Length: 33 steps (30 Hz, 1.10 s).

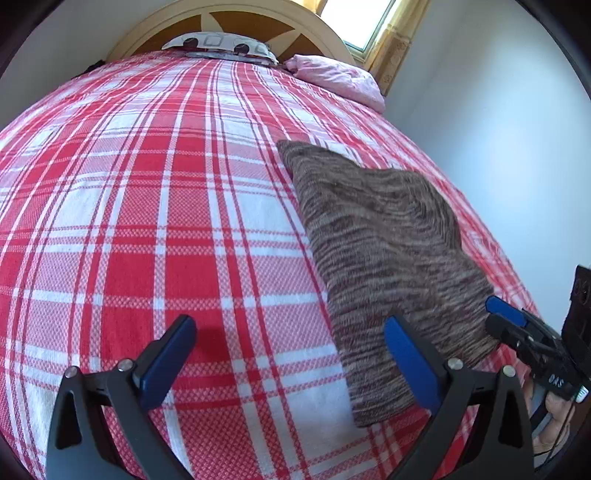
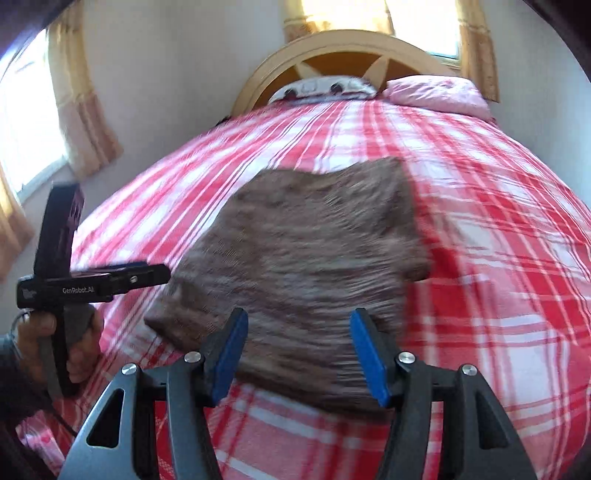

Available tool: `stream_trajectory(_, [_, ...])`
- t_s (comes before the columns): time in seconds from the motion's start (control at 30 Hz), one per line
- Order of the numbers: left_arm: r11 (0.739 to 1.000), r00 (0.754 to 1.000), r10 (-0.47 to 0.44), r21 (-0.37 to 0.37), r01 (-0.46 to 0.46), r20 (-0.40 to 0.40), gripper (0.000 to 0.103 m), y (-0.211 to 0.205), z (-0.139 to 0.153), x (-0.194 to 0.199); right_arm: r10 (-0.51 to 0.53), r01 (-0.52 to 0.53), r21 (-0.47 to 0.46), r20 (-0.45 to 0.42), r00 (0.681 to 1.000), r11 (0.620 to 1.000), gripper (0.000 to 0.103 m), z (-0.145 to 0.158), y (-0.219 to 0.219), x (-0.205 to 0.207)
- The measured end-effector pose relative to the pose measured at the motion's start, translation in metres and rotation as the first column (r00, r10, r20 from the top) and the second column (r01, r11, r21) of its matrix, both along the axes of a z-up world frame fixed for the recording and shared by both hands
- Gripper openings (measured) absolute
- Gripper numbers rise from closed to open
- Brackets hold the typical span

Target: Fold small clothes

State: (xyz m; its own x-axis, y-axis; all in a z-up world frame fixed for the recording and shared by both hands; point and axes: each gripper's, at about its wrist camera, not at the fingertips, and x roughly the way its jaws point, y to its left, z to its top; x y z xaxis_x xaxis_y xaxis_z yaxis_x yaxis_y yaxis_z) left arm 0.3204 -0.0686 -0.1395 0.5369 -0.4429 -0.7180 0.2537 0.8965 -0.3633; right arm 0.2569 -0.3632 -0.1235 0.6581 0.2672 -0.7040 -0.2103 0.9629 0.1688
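- Brown knitted garment (image 1: 384,251): lying flat on the bed (image 1: 147,221), folded into a compact slab with straight edges; located on the right half of the red-and-white plaid bedspread in the left wrist view.
- Left tongs (image 1: 288,363): open wide, blue pads apart, nothing between them; hovering over bare bedspread just beside the garment's near left edge. Right-hand pad overlapping the garment's edge in the picture; contact cannot be told.
- Right tongs (image 2: 299,354): open, blue pads parted, poised over the near edge of the garment (image 2: 306,251). Cloth visible in the gap between the pads, not pinched by them. Right wrist view blurred; touch between fingers and cloth cannot be told.
- Right tongs also visible in the left wrist view at the far right (image 1: 506,314), blue tip lying against the garment's right edge.
- Left tongs visible in the right wrist view at the left (image 2: 162,273), held in a hand (image 2: 74,332), tip just beside the garment's left edge.
- Head of the bed: curved wooden headboard (image 1: 236,22), patterned pillow (image 1: 221,46), pink pillow (image 1: 340,77).
- Window with yellow curtains (image 2: 85,92) on the wall beside the bed.
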Motion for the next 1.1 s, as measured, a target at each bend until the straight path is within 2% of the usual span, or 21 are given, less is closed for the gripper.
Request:
stream_trajectory(0.17, [0.999,0.999,-0.039,-0.011,0.039,-0.003,0.103,-0.013,0.009,0.010,-0.116,0.119,0.164,-0.031,0.993,0.979,0.059,0.005,-0.052,0.021])
stream_trajectory(0.3, [0.996,0.996,-0.092,-0.013,0.092,-0.007,0.101,-0.030,0.011,0.019,-0.149,0.175,0.329,-0.103,0.984,0.928,0.059,-0.006,-0.081,0.052])
stream_trajectory(0.37, [0.994,0.994,-0.112,0.005,0.112,-0.015,0.093,-0.040,0.008,0.026,-0.124,0.166,0.353,-0.138,0.983,0.921,0.059,-0.012,-0.080,0.066])
stream_trajectory(0.47, [0.991,0.989,-0.136,-0.016,0.135,-0.063,0.083,-0.046,0.000,0.042,-0.118,0.178,0.319,-0.196,0.973,0.931,0.059,-0.024,-0.075,0.089])
stream_trajectory(0.57, [0.991,0.989,-0.132,-0.048,0.129,-0.064,0.082,-0.047,-0.004,0.047,-0.101,0.177,0.345,-0.226,0.969,0.922,0.059,-0.033,-0.076,0.103])
stream_trajectory(0.8, [0.987,0.987,-0.158,-0.024,0.157,-0.033,0.082,-0.055,-0.004,0.048,-0.025,0.135,0.415,-0.260,0.965,0.900,0.058,-0.045,-0.069,0.141])
stream_trajectory(0.87, [0.986,0.986,-0.165,-0.025,0.165,-0.035,0.075,-0.057,-0.004,0.051,-0.008,0.122,0.416,-0.266,0.964,0.901,0.052,-0.049,-0.065,0.147])
stream_trajectory(0.9, [0.984,0.984,-0.176,-0.034,0.175,-0.039,0.069,-0.058,-0.004,0.053,-0.009,0.125,0.410,-0.271,0.962,0.903,0.046,-0.050,-0.064,0.150])
stream_trajectory(0.93, [0.981,0.980,-0.192,-0.049,0.190,-0.049,0.060,-0.058,-0.005,0.055,-0.006,0.122,0.411,-0.273,0.962,0.903,0.037,-0.051,-0.064,0.152])
stream_trajectory(1.0, [0.978,0.979,-0.197,-0.076,0.193,-0.052,0.046,-0.056,-0.005,0.057,0.014,0.109,0.430,-0.274,0.962,0.896,0.029,-0.052,-0.064,0.154])
stream_trajectory(1.07, [0.977,0.978,-0.202,-0.083,0.197,-0.048,0.036,-0.055,-0.003,0.056,0.027,0.085,0.424,-0.253,0.967,0.902,0.025,-0.049,-0.060,0.152])
stream_trajectory(1.1, [0.977,0.979,-0.198,-0.086,0.194,-0.044,0.035,-0.053,-0.001,0.054,0.034,0.068,0.418,-0.233,0.972,0.906,0.025,-0.045,-0.057,0.150])
